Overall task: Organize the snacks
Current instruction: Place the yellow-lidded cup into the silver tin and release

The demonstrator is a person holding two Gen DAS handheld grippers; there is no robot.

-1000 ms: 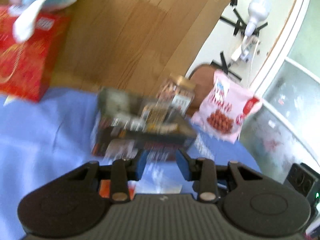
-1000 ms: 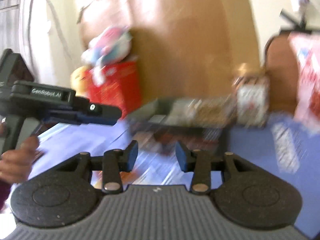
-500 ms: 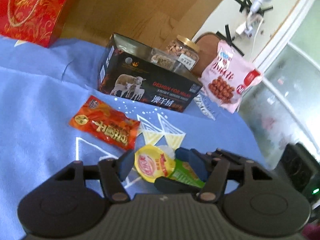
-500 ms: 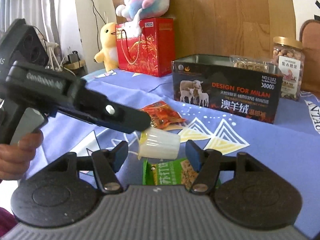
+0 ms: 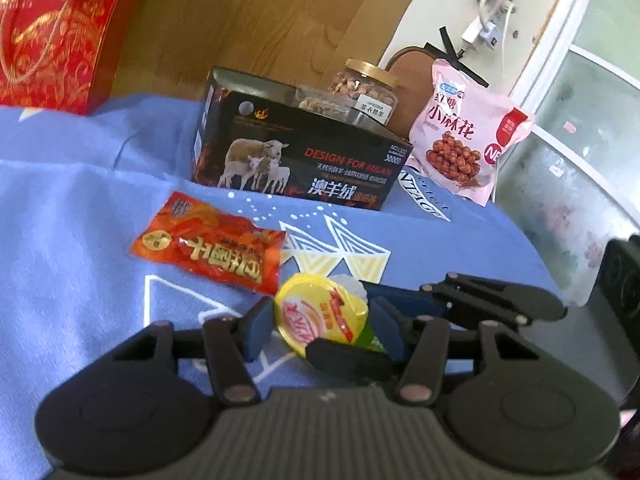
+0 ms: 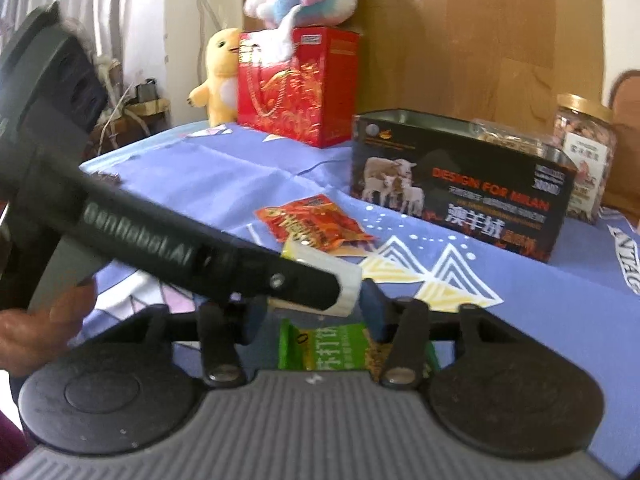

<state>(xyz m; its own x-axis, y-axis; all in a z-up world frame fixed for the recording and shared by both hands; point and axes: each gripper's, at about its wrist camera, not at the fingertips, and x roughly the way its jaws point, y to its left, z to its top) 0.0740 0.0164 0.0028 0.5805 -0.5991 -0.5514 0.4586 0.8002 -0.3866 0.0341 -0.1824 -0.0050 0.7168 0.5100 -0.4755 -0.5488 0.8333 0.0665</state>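
Jelly cup (image 5: 320,316) lay on its side on the blue cloth (image 5: 80,240), yellow foil lid facing the left gripper (image 5: 320,330), in front of the black tin (image 5: 296,156) and just beside the orange packet (image 5: 212,246). Green packet (image 6: 332,346) lay flat under and behind the cup, on the side away from the tin

Left gripper's jaws stood either side of the cup and were closing; pads looked close to its rim, but whether they pressed yet could not be told. Right gripper (image 6: 312,312) came at the same cup crosswise, jaws also closing, cup and green packet between them; the left gripper's finger hid the contact, so grip unclear

Tin open on top, a clear packet already inside; nut jar (image 5: 366,90) and pink bag (image 5: 464,132) stood behind it, red gift bag (image 6: 298,84) off to its far side

Judged step: picking up the cup for the tin. Done well, one gripper should take it, squeezing the stiff rim rather than the soft wall; the other should back off so fingers do not clash, and the green packet should not be dragged along
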